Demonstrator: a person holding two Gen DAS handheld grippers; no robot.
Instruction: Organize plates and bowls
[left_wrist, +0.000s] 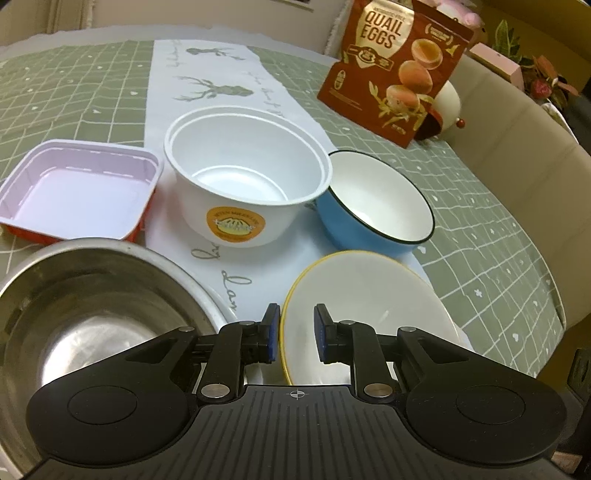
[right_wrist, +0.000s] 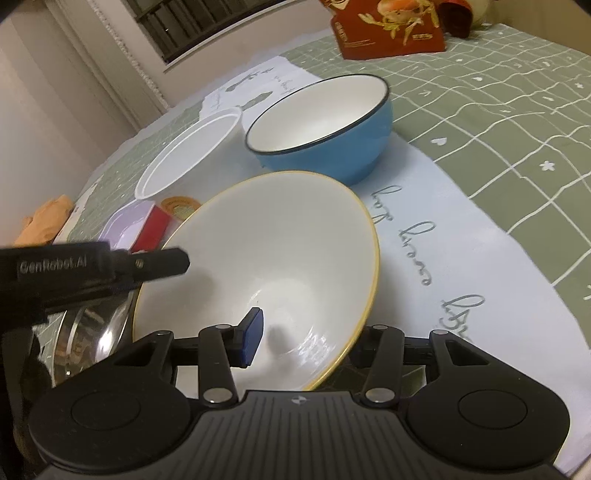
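While your own hardware fills the lower part of both views, several things are only partly readable.

Hidden: the outer finger of your right hand-held gripper (right_wrist: 295, 339) sits behind the wall of the yellow-rimmed white bowl (right_wrist: 266, 266), so only its inner blue pad (right_wrist: 253, 338) shows. The steel bowl (left_wrist: 92, 314) is cut off by the left and bottom edges of the left wrist view.

Hard to read: the label on the white plastic tub (left_wrist: 243, 177) is too blurred to make out.

Right hand-held gripper: its jaws straddle the near rim of the yellow-rimmed white bowl, one pad inside, one outside. You cannot tell whether the pads actually clamp the wall.

Left hand-held gripper (left_wrist: 297, 330): released, jaws parted, straddling the left rim of the yellow-rimmed bowl, one pad outside and one over the inside. Contact with the rim is unclear.

Task bowl position: tilted, near the counter (left_wrist: 498, 229) edge, on the white runner (left_wrist: 207, 74), just beside the steel bowl.

Around: blue enamel bowl (left_wrist: 373, 206) just behind it, touching or nearly touching the white plastic tub; lilac square tray (left_wrist: 74, 184) left of the tub; quail egg bag (left_wrist: 395, 70) upright at the far side.

In the way: the steel bowl crowds your left hand-held gripper's left side.
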